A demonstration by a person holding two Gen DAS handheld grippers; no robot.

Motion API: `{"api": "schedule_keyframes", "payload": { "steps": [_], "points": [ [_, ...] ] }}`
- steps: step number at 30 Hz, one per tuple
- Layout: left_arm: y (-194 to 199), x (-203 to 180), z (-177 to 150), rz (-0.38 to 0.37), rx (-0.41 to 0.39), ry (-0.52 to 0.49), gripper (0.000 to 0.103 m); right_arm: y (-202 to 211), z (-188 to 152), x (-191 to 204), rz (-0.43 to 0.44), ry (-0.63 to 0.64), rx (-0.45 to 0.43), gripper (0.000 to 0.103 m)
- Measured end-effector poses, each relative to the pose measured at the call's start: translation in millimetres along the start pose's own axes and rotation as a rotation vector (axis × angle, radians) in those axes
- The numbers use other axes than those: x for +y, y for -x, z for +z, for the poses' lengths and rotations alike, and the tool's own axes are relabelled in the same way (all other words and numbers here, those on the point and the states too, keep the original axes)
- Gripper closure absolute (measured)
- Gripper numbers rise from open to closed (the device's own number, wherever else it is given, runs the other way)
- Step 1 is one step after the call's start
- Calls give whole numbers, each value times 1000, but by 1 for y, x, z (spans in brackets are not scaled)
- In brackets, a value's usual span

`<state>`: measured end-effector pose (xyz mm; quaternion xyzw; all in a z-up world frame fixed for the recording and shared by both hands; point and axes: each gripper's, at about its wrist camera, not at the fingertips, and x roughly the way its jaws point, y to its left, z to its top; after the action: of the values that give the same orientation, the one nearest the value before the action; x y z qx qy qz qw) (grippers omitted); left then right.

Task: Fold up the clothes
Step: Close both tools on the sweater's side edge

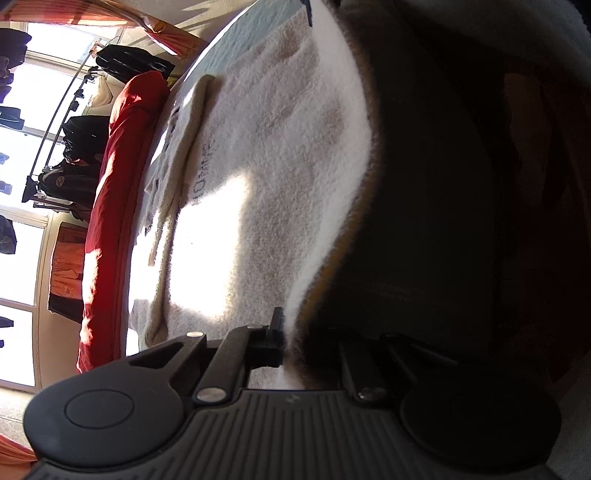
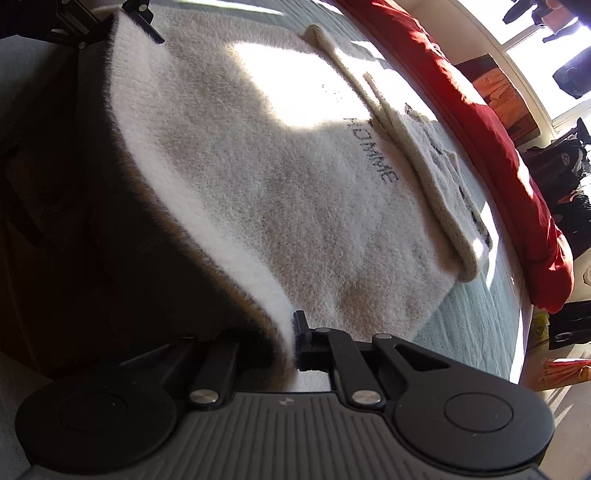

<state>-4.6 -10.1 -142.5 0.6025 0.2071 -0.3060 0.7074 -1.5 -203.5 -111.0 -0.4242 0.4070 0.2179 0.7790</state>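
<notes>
Fuzzy cream knitted sweater spread on pale blue bed cover, near hem lifted. Left gripper and right gripper each pinched tight on that hem. Soft, light, floppy; best held by 2 corners. Folded sleeve at 2 o'clock. Red blanket roll beyond, not blocking.

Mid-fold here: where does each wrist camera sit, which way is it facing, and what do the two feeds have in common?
Left wrist: on the left gripper, looking along the lifted edge of the fuzzy sweater toward the red bedding and window; own fingers show.
Right wrist: on the right gripper, facing across the same sweater toward the red bedding; the left gripper shows at the far corner.
Shared: sweater, bedding, sun patch.
</notes>
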Motion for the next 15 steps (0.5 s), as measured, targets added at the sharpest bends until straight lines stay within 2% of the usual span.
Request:
{"api": "schedule_keyframes", "payload": {
  "steps": [5,15],
  "points": [
    [1,16,3,-6,-2,27,96,8,6,-18,-12,-16,-22,94],
    [-12,58,9,43,0,71,96,11,20,-54,-61,-29,-58,94]
  ]
}}
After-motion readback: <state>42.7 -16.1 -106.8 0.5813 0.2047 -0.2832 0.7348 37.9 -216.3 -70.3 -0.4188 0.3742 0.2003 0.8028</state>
